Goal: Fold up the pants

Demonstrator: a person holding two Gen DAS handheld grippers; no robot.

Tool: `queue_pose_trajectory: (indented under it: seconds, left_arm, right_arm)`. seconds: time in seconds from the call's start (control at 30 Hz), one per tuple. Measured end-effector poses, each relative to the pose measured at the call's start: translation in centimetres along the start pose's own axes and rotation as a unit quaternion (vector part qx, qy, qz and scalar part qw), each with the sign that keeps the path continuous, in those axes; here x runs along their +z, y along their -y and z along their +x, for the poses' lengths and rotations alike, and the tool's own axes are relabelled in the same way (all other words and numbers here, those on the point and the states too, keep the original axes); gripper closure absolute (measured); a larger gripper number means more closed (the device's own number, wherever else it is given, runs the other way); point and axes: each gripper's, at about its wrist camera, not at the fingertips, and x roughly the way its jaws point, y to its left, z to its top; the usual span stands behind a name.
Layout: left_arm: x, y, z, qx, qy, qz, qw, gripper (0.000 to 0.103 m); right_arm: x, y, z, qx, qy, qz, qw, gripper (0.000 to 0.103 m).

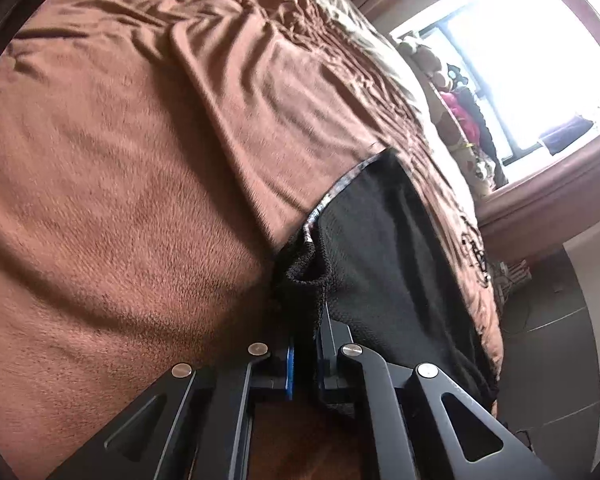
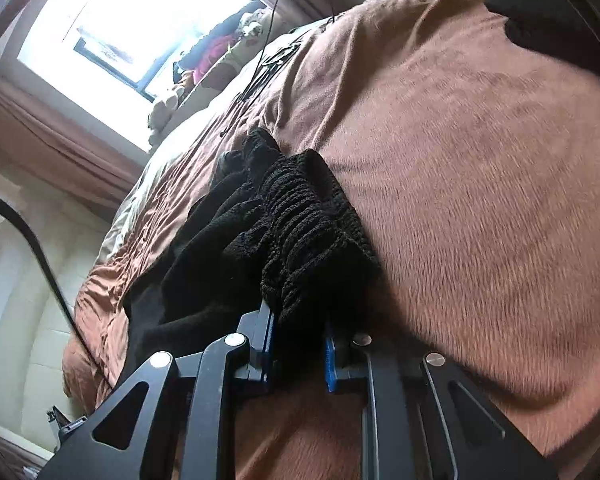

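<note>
While angled down at the brown blanket (image 1: 120, 200), both tools, left tool (image 1: 304, 360) and right tool (image 2: 298, 344), clamped on black pants (image 2: 300, 220)

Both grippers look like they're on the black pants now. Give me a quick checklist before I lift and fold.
1. Left gripper shut on the pants edge: ok, fabric pinched between the pads.
2. Right gripper shut on the gathered waistband: ok.
3. Pants lying flat: not ok, bunched in the right wrist view.
4. Brown blanket not caught in either grip: cannot tell.
5. Black cable on the bed clear of the pants: cannot tell, it ends close to them.
6. Space on the blanket to fold onto: ok.
</note>
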Motion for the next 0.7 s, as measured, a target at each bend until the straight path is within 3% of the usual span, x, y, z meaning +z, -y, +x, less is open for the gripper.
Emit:
queue_pose_trajectory:
  seconds: [0.23,0.7]
  left_arm:
    - [-0.1,1.2,-5.4,-0.037,0.037,0.015,0.9985,0.097]
    - [-1.8,-2.0,-14.0,-0.007,0.035,-0.014,0.9993,0.097]
  right_arm:
    - [-0.1,-2.1,-2.5,0.023,0.005,-0.01,1.0,0.089]
    - [-1.9,-3.4,-5.3,0.029,-0.052,-0.001,0.998,0.089]
